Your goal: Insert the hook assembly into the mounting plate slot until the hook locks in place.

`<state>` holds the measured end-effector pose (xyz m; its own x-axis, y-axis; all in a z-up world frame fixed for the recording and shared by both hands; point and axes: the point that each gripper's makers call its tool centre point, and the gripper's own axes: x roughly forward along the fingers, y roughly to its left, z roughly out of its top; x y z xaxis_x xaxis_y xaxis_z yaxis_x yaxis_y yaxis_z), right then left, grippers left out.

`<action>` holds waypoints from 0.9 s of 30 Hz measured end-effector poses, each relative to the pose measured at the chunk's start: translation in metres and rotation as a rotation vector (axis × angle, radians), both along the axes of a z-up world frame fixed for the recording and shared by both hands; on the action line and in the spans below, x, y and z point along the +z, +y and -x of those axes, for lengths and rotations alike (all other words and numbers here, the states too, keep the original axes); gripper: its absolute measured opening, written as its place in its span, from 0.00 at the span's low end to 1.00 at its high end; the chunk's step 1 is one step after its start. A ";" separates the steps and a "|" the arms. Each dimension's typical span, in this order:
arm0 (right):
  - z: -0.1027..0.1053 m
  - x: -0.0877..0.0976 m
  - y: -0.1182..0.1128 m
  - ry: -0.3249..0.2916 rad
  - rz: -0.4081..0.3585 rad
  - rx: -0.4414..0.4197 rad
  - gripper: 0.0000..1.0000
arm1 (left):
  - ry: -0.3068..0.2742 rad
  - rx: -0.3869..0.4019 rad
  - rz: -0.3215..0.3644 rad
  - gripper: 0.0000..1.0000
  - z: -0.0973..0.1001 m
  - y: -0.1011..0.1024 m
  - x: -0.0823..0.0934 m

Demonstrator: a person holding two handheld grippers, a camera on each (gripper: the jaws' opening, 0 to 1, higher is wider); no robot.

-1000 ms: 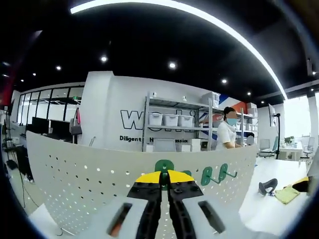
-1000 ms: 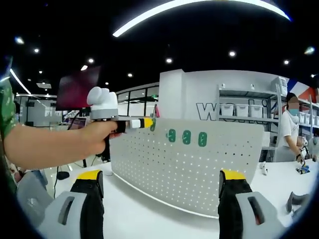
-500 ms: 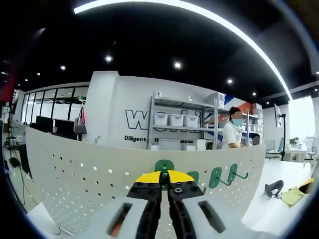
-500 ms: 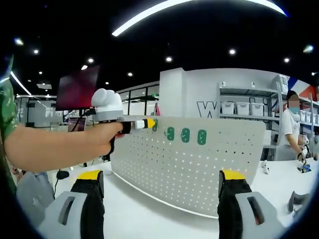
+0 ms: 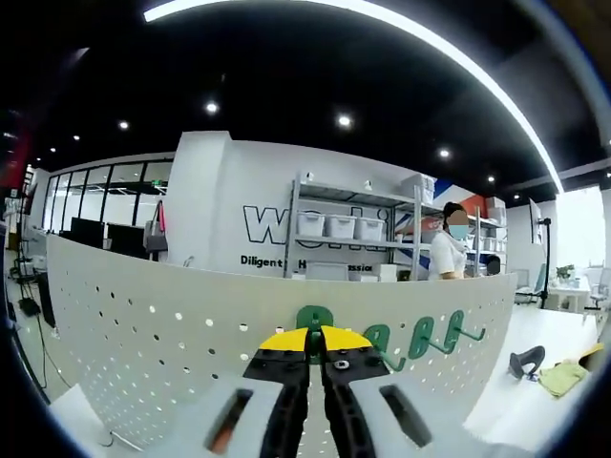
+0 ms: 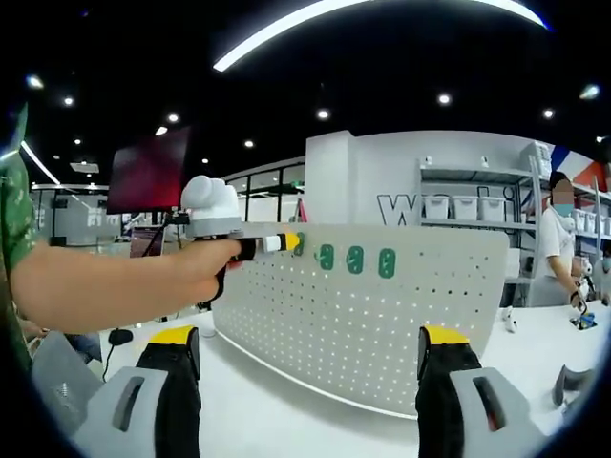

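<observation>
My left gripper (image 5: pixel 315 345) is pinched tight on the green hook (image 5: pixel 313 320), pressed at the top edge of the pegboard (image 5: pixel 143 324). Right gripper (image 6: pixel 310 358) gapes wide, holding nothing. Hook looks light, stiff, prob. slick plastic; grip its flat back. Three more hooks (image 6: pixel 355 259) already hang there. Bins (image 5: pixel 342 227) on shelf: contents can't tell.

Bright ceiling strip light (image 5: pixel 382 19), sharp centre, fisheye-curved edges.

In the right gripper view a pegboard (image 6: pixel 358 315) stands upright on the table (image 6: pixel 286 410), hooks (image 6: pixel 355 260) in a row along its top edge, the left gripper (image 6: pixel 286 242) at that row's left end; shelves (image 6: pixel 468 215) stand behind
</observation>
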<state>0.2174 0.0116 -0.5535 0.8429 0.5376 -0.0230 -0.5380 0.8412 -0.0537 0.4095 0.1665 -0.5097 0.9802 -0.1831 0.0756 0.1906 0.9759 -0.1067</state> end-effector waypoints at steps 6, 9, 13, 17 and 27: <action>0.001 0.000 -0.001 -0.001 -0.002 0.000 0.96 | 0.005 0.002 -0.006 0.03 0.000 -0.001 -0.002; 0.001 0.001 -0.003 0.000 -0.006 -0.002 0.96 | 0.005 0.004 -0.021 0.03 -0.001 -0.001 -0.002; 0.001 0.000 -0.003 0.001 -0.005 -0.001 0.96 | 0.006 0.004 -0.027 0.03 -0.002 -0.001 -0.002; 0.001 -0.001 -0.002 0.004 -0.005 0.001 0.96 | 0.003 0.006 -0.051 0.03 -0.002 -0.002 -0.002; 0.001 0.000 -0.004 0.003 -0.004 0.002 0.96 | 0.007 0.007 -0.068 0.03 -0.001 -0.004 -0.007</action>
